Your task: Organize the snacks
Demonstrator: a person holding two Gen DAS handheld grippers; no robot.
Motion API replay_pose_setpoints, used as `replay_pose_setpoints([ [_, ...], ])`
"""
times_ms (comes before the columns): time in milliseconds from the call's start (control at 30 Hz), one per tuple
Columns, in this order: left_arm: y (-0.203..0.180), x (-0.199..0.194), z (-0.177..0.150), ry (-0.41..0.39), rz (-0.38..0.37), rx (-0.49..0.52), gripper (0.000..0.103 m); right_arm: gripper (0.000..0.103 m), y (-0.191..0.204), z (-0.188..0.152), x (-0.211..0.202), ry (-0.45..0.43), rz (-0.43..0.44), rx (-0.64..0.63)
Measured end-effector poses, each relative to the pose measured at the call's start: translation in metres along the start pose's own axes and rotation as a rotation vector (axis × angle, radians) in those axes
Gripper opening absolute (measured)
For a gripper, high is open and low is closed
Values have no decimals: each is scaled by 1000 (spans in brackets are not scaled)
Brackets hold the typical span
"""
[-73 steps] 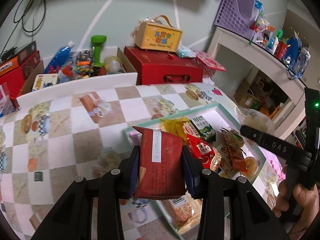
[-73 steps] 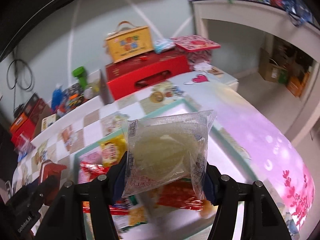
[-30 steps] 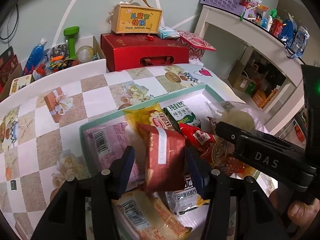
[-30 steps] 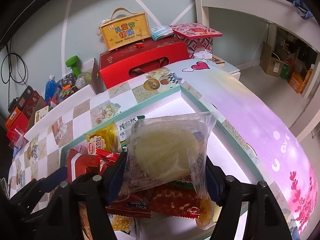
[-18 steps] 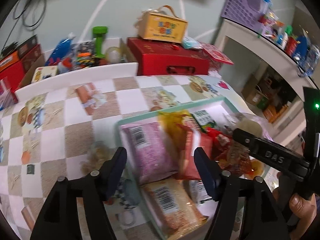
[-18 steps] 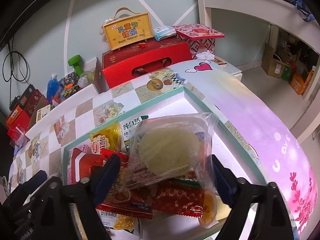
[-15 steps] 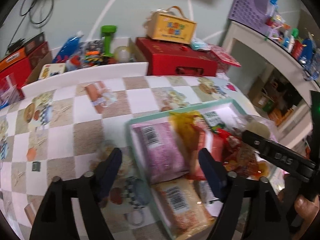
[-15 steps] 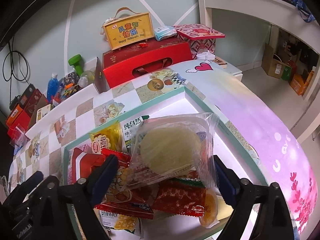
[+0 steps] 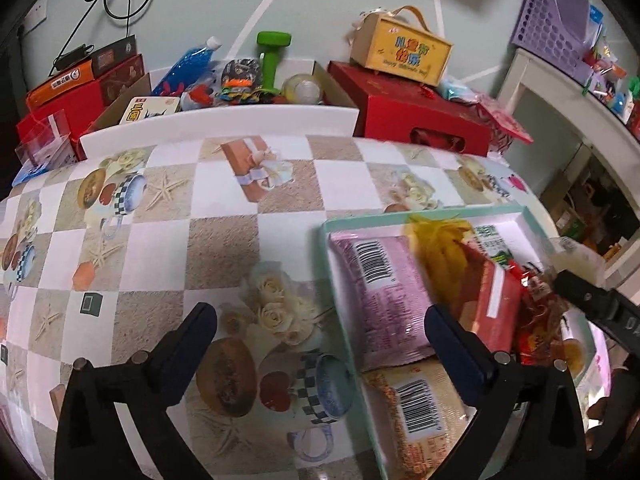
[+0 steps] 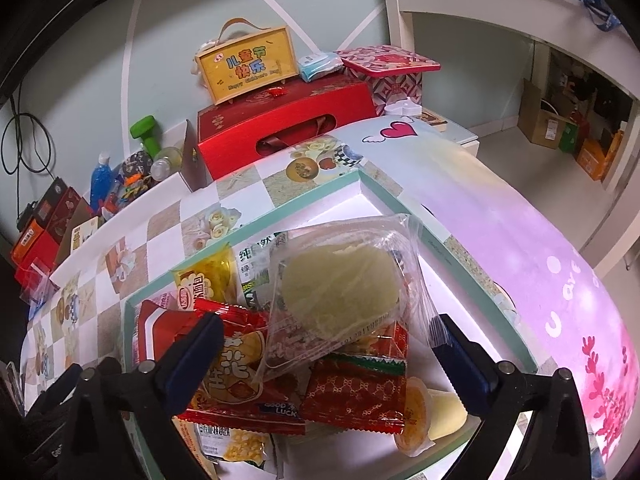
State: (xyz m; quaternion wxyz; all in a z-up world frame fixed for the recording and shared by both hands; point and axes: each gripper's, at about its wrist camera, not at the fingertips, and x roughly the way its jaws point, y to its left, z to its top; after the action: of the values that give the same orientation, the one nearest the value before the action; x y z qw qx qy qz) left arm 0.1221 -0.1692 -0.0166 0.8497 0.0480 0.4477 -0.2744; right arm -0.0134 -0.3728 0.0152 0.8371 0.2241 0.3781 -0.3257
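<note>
Snacks lie heaped in the mint-rimmed tray (image 10: 404,200) on the desk (image 9: 224,240), so the step in hand looks like the release after a drop-off. The right hand-held gripper (image 10: 332,344) hangs over the pile with its jaws opening to full spread; the clear bag with a pale round pastry (image 10: 344,280) sits between them on top of the red packets (image 10: 352,400), and the pads do not appear to press it, though the bag's film edge comes close to the right pad. The left hand-held gripper (image 9: 320,328) is also opening wide, with nothing between its jaws but the tray's left edge and the patterned desk cloth; its right finger overlaps the pink packet (image 9: 384,296) in the view without visibly gripping it. The dark red packet (image 9: 492,304) leans among the others in the tray, beside the yellow bag (image 9: 436,244).

Judging by this, both items are delivered. No loose snack shows on the bare desk in either view, so the next move would call for lifting both grippers clear without snagging the pastry bag, then finding anything left outside the tray, or tidying the leaning pile if nothing is
</note>
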Motion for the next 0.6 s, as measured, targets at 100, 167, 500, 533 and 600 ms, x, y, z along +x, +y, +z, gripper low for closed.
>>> replay_pose_setpoints([
  [100, 1, 0, 0, -7, 6, -4, 103, 103, -1, 0, -3, 0, -9, -2],
  [167, 1, -2, 1, -12, 4, -3, 103, 103, -2, 1, -6, -7, -11, -1],
  [500, -3, -14, 2, -26, 1, 8, 103, 103, 0, 1, -20, -18, -7, -14],
  [533, -3, -14, 1, -24, 2, 10, 103, 103, 0, 0, -21, -17, -6, -19],
  [600, -4, -15, 1, -18, 6, 16, 103, 103, 2, -1, -23, -16, -6, -25],
])
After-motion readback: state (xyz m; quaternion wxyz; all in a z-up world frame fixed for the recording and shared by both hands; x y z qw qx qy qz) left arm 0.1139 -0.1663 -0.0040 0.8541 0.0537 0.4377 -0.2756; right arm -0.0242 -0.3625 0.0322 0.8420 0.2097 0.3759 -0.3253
